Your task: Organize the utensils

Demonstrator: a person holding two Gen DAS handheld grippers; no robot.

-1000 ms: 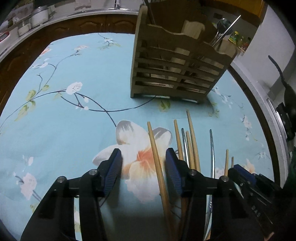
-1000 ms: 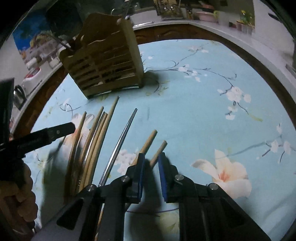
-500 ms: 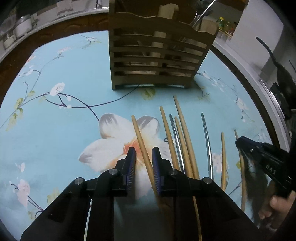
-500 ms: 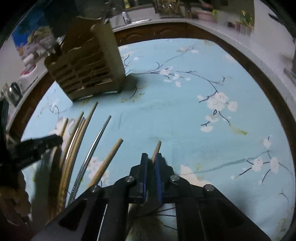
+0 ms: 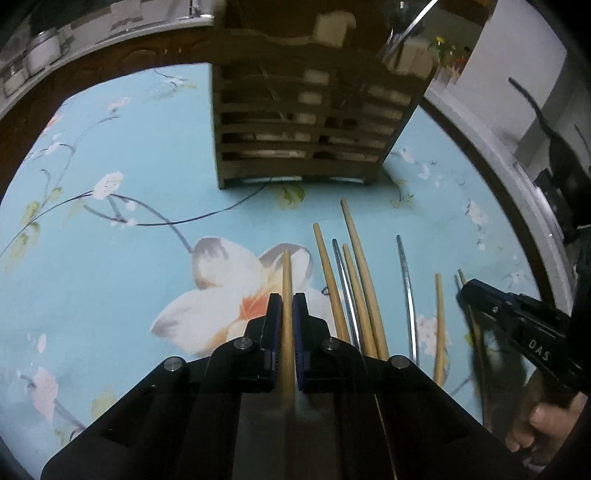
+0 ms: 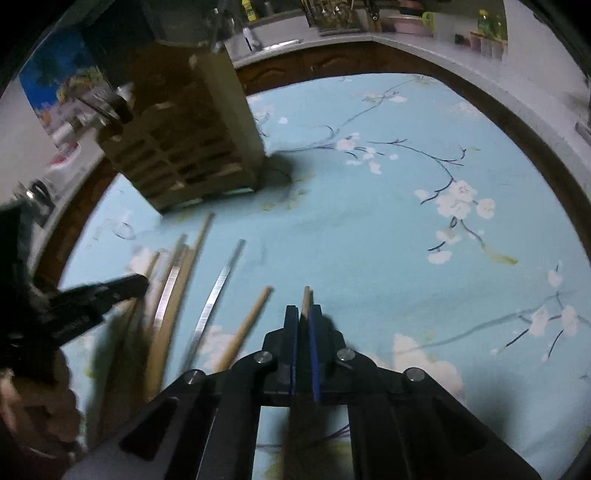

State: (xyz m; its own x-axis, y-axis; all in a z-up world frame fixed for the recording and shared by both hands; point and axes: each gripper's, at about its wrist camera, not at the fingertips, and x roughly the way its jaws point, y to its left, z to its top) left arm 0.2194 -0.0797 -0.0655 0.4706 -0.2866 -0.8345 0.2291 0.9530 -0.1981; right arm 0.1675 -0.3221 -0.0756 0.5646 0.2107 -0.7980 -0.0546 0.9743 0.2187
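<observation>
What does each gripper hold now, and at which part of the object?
The left gripper holds one wooden chopstick a little behind its tip. The right gripper holds another chopstick near its tip.

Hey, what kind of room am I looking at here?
Most likely a home kitchen: a wooden utensil holder stands on a floral tablecloth, chopsticks lie beside it, and a countertop with bottles runs behind.

Chopsticks (image 5: 364, 280) lie side by side on the tablecloth (image 5: 110, 266), before the slatted holder (image 5: 306, 122).
</observation>
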